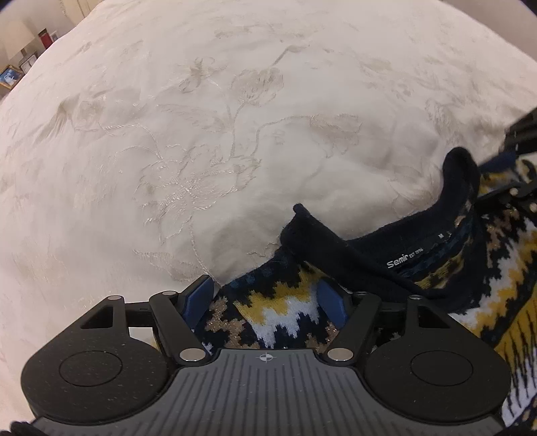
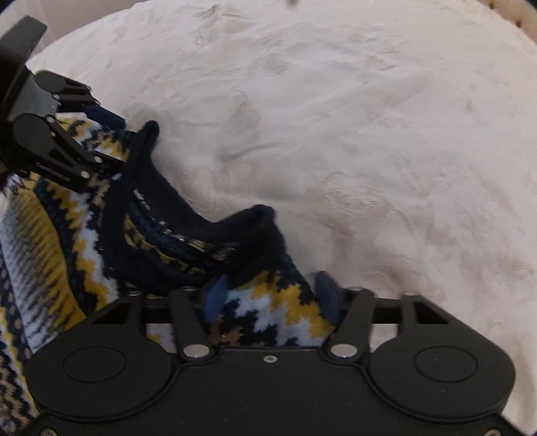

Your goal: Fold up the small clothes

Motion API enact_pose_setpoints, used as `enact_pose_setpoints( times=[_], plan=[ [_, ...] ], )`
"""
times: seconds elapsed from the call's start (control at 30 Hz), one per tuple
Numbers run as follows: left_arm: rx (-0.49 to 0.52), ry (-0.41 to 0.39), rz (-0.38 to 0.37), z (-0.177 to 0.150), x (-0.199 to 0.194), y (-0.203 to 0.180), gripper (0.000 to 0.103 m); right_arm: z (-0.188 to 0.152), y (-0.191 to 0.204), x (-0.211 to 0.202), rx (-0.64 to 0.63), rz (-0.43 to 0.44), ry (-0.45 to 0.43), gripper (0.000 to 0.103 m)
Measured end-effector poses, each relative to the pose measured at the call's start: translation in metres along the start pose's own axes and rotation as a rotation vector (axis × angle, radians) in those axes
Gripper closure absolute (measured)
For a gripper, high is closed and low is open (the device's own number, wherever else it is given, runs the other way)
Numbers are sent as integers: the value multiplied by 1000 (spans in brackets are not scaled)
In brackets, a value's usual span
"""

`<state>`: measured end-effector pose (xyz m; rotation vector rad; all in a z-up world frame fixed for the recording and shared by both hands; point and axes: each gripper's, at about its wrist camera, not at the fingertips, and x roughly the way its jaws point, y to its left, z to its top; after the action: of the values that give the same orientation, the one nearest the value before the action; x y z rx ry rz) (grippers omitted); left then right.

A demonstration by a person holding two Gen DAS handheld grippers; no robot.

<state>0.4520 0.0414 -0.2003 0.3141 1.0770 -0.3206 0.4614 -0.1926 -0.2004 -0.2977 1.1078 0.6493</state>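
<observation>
A knitted sweater (image 1: 436,271) (image 2: 67,218) in navy, yellow and white zigzags lies on a cream embroidered bedspread (image 1: 201,134) (image 2: 369,134). Its dark navy collar (image 1: 335,248) (image 2: 151,187) stands up in a curve, with a brand label (image 1: 397,263) showing inside. My left gripper (image 1: 265,298) (image 2: 110,144) points steeply down, and one shoulder of the sweater fills the gap between its blue pads. My right gripper (image 2: 270,295) (image 1: 496,177) does the same at the other shoulder, its pads set closer together on the patterned knit. The body of the sweater trails off below the frames.
The bedspread stretches wide ahead of both grippers, soft and rumpled. A shelf with picture frames and small items (image 1: 20,67) stands past the bed's far left edge. A tufted headboard edge (image 2: 523,20) shows at the far right corner.
</observation>
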Motion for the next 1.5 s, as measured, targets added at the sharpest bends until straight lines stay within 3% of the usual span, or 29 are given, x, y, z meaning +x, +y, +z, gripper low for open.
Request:
enact_pose_setpoints(
  times=[0.03, 0.07, 0.13, 0.3, 0.33, 0.4, 0.5, 0.53, 0.63, 0.7, 0.77, 0.83, 0.97, 1.07, 1.23, 1.5],
  plan=[
    [-3, -14, -14, -3, -2, 0, 54, 0, 0, -1, 13, 8, -4, 64],
    [-9, -35, -19, -6, -6, 0, 73, -2, 0, -3, 24, 16, -8, 80],
    [-14, -62, 9, -11, -15, -3, 86, -4, 5, -8, 34, 7, -26, 84],
    [-10, -161, 99, -11, -38, -5, 89, -3, 1, -50, 102, -103, -194, 92],
    [-21, -178, 113, -9, -39, -3, 88, -3, -3, -54, 118, -143, -213, 97],
    [-22, -163, 127, -4, -29, -2, 88, -1, -14, -50, 162, -175, -194, 96],
    [4, -94, 150, -3, -6, -9, 87, 2, -20, -27, 188, -144, -118, 95],
    [4, -83, 159, -2, -1, -11, 86, 4, -21, -19, 188, -141, -102, 93],
    [-47, -83, 138, -2, -5, -6, 82, 4, -26, -16, 245, -144, -102, 71],
    [-106, -75, 94, -1, -13, 2, 74, 1, -33, -26, 301, -145, -131, 37],
    [-152, -82, 57, -2, -22, 7, 53, -5, -35, -40, 340, -142, -176, 27],
    [-198, -93, 40, -8, -33, 5, 34, -11, -35, -55, 382, -137, -201, 26],
    [-275, -106, -1, -19, -60, -7, 18, -30, -21, -75, 453, -111, -256, 9],
    [-326, -97, -24, -26, -76, -22, 8, -41, -11, -91, 499, -107, -289, 3],
    [-381, -55, -61, -40, -100, -46, 8, -67, 5, -116, 601, -100, -340, 0],
    [-396, -11, -87, -58, -136, -82, 8, -131, -17, -166, 809, -154, -385, 0]
  ],
)
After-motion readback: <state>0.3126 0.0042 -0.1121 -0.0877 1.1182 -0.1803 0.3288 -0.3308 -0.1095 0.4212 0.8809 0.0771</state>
